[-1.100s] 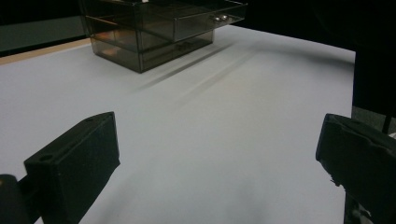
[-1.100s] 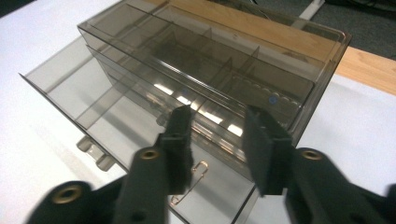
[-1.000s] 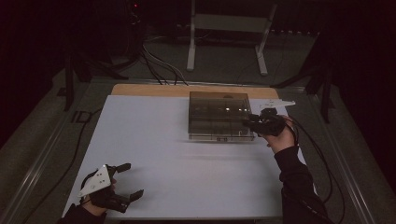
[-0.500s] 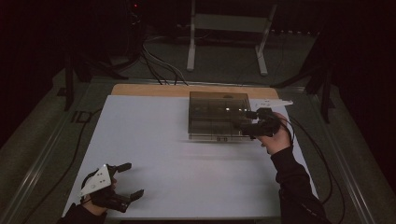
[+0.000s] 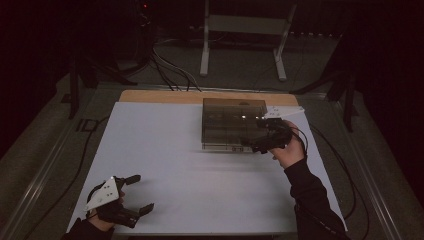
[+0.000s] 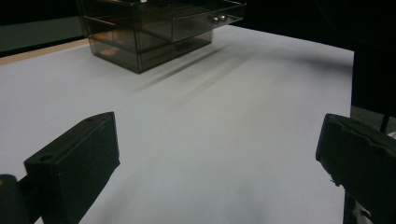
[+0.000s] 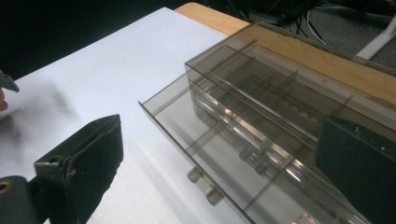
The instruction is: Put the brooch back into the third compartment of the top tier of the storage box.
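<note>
From the high view, a smoky clear drawer box (image 5: 232, 122) sits at the far middle of the white bench (image 5: 190, 165), against its wooden edge strip. The right gripper (image 5: 260, 142) hovers at the box's near right corner, its jaws having just been opening, nothing between them. The left gripper (image 5: 137, 195) rests at the near left corner, well apart, jaws spread and empty. In the left gripper view, the box (image 6: 154, 32) stands far off with its top drawer (image 6: 205, 18) pulled out. In the right gripper view, the wide-apart jaws flank the drawer (image 7: 224, 154), whose two knobs (image 7: 203, 184) face forward.
</note>
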`<state>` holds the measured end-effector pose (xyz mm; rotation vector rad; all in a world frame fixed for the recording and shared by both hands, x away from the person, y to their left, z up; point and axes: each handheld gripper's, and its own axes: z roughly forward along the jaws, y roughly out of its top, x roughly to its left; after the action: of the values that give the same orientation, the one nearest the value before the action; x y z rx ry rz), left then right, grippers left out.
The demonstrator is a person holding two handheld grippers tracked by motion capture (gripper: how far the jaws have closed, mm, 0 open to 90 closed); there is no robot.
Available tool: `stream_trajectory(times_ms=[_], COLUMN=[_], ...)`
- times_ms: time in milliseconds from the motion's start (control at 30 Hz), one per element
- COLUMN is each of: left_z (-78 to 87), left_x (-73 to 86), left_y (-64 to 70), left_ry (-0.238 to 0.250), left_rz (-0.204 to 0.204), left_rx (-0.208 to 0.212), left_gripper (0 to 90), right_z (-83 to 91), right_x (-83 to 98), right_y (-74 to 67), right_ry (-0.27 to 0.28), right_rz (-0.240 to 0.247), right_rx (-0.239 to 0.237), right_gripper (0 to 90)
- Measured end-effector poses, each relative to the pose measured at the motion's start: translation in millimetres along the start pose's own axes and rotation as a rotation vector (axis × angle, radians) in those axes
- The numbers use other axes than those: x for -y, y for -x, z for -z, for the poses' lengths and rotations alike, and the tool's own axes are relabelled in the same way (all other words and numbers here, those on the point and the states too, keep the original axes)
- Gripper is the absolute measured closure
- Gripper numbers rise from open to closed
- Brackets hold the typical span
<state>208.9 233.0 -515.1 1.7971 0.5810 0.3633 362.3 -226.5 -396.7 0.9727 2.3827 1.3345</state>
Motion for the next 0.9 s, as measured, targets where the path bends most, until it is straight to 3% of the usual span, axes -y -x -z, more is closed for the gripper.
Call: stream_trajectory(times_ms=[67, 367, 733, 900], left_z=[0.2, 1.4, 1.2, 1.1], left_x=[-0.1, -0.2, -0.2, -0.8], left_y=[0.4, 0.0, 1.2, 2.0], left_ry=[0.001, -0.001, -0.002, -0.003], left_rz=[0.0, -0.003, -0.008, -0.013], left_rx=[0.0, -0.001, 0.001, 0.002], left_gripper=[0.5, 0.5, 0.5, 0.5], right_z=[-2.0, -2.8, -4.6, -9.4], right_x=[-1.0, -6.7, -2.1, 5.3], right_y=[-6.3, -25.7, -53.2, -59.1], right_ry=[0.025, 0.056, 0.039, 0.033], right_rz=[0.033, 0.077, 0.134, 0.129], right_rx=[-0.009, -0.06, -0.102, -0.132], right_gripper=[0.0, 0.0, 0.0, 0.0])
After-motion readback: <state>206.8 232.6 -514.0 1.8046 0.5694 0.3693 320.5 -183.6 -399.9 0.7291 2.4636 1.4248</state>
